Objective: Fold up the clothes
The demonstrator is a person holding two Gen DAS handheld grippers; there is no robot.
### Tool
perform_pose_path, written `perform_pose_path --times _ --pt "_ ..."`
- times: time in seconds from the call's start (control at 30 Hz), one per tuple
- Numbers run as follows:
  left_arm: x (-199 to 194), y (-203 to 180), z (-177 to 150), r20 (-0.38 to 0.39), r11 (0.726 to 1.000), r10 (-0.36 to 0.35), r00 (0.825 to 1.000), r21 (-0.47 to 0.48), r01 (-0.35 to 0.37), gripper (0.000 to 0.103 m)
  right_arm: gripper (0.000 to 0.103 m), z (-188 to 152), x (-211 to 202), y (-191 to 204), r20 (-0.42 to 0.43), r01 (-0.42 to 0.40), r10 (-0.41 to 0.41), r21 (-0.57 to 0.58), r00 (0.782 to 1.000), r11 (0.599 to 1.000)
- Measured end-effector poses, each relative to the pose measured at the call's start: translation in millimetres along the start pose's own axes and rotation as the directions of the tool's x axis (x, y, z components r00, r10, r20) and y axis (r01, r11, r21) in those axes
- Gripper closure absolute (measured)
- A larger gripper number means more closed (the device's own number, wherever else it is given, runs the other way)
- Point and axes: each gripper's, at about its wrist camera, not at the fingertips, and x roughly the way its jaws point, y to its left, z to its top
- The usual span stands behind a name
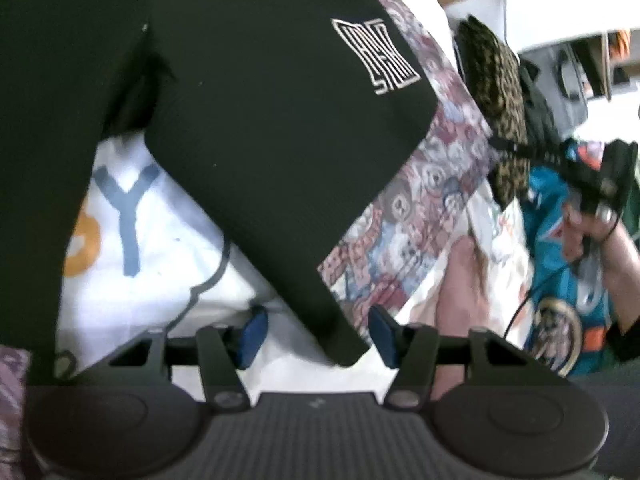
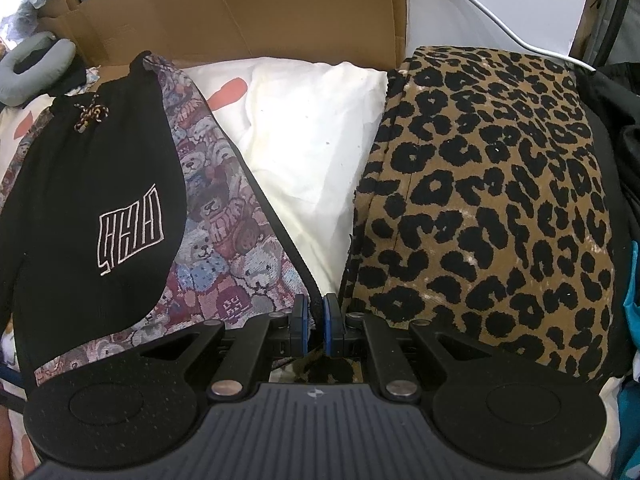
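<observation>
Left gripper (image 1: 316, 334) jaws gape around the black shorts (image 1: 248, 120) hem; right gripper (image 2: 316, 326) jaws pinch the leopard cloth (image 2: 492, 208) edge at six o'clock.

A: Behind the bedding stands an open brown cardboard box (image 2: 304, 8); a grey ring-shaped cushion (image 2: 28, 68) lies far left.

B: A thin white cable (image 2: 500, 20) curves down the pale right wall.

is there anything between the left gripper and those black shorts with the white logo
Nothing visible. The black shorts already reach down between the left gripper's open jaws, their hem corner near the right pad, with neither pad clearly pressing on them. Only the white printed garment lies underneath.
</observation>
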Motion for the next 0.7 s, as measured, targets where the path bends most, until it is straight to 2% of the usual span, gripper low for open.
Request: perform_pose_path --times 0.03,0.1,0.13,0.37,0.57,0.7 --pt "1 2 0 0.001 1.0 -0.013 1.0 -0.02 0.013 0.05 0.097 0 0 0 -0.001 0.0 0.0 0.001 1.0 1.0" --pt "4 5 0 -0.016 0.998 -0.031 0.999 -0.046 0.03 0.078 0.097 0 1 0 -0.003 -0.002 0.002 0.004 1.0 1.0" --pt "5 6 0 -0.029 0.998 -0.038 0.999 -0.051 0.036 0.103 0.097 0 1 -1 -0.004 -0.004 0.004 0.007 1.0 1.0" --pt "-4 -3 -2 -0.038 0.999 -0.029 0.999 0.016 0.029 0.102 0.097 3 -9 -8 -0.003 -0.045 0.045 0.065 0.999 0.997" --pt "-5 -4 -3 -0.061 0.998 -0.03 0.998 0.045 0.032 0.102 0.098 4 -19 -2 -0.003 -0.015 0.015 0.026 1.0 1.0" --pt "8 4 -3 -0.073 0.999 -0.008 0.997 0.037 0.011 0.102 0.098 2 -7 -4 -0.021 0.008 -0.007 0.026 1.0 1.0"
